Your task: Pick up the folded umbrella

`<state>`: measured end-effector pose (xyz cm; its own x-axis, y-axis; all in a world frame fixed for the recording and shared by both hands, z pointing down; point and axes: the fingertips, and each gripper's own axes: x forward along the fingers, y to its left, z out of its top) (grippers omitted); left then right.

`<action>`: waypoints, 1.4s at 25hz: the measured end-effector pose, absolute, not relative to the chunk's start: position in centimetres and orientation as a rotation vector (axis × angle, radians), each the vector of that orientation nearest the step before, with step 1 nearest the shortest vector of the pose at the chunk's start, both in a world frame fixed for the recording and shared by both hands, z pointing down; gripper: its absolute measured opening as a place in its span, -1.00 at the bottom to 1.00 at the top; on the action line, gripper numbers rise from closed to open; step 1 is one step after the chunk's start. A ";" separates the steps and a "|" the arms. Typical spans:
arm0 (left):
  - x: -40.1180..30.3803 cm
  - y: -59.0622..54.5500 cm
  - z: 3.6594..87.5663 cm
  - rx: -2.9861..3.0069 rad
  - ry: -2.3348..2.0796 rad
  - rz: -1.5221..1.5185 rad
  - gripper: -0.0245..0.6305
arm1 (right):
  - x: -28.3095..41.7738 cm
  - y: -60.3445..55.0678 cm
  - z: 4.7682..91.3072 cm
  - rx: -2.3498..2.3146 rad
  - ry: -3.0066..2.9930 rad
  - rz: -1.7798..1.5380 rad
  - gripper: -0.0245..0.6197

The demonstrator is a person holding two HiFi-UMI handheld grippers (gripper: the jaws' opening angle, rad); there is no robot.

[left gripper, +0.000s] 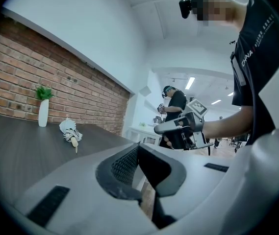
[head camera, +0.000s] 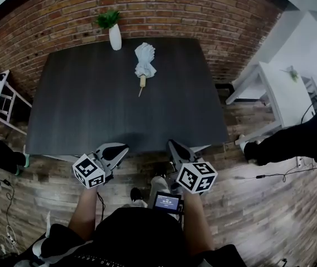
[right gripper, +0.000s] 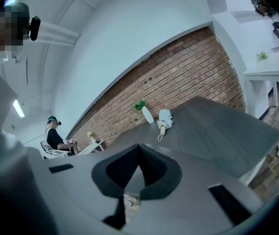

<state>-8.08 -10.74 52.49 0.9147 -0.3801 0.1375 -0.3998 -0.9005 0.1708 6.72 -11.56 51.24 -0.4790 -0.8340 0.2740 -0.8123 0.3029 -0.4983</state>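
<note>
The folded umbrella [head camera: 145,61] is white with a pale wooden handle. It lies at the far middle of the dark table [head camera: 91,110], handle toward me. It also shows small and far off in the left gripper view, umbrella [left gripper: 70,130], and in the right gripper view, umbrella [right gripper: 164,117]. My left gripper [head camera: 118,151] and right gripper [head camera: 175,149] hover side by side just off the table's near edge, well short of the umbrella. Each has its jaws together with nothing between them: left gripper [left gripper: 138,150], right gripper [right gripper: 139,150].
A white vase with a green plant [head camera: 114,33] stands left of the umbrella by the brick wall [head camera: 203,10]. A white side table [head camera: 283,93] is at the right and a white chair [head camera: 2,102] at the left. Other people stand on both sides; cables lie on the wooden floor.
</note>
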 end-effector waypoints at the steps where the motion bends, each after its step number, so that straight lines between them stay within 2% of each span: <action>1: -7.9 -11.1 52.7 2.878 -0.594 0.153 -0.92 | 6.7 -12.2 51.2 -1.559 2.505 -0.923 -0.90; 20: -5.0 -25.7 51.0 2.852 -0.770 0.169 -0.92 | 9.1 -28.5 49.5 -1.376 2.631 -0.915 -0.90; 35: -2.8 -31.4 50.3 2.803 -0.917 0.159 -0.92 | 12.7 -36.8 49.7 -1.297 2.685 -0.925 -0.90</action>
<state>-2.77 -31.40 50.32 0.8030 -0.5743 0.1593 -0.5944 -0.7912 0.1439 12.66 -36.75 49.74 -0.6546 -0.7204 0.2293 -0.7087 0.4791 -0.5179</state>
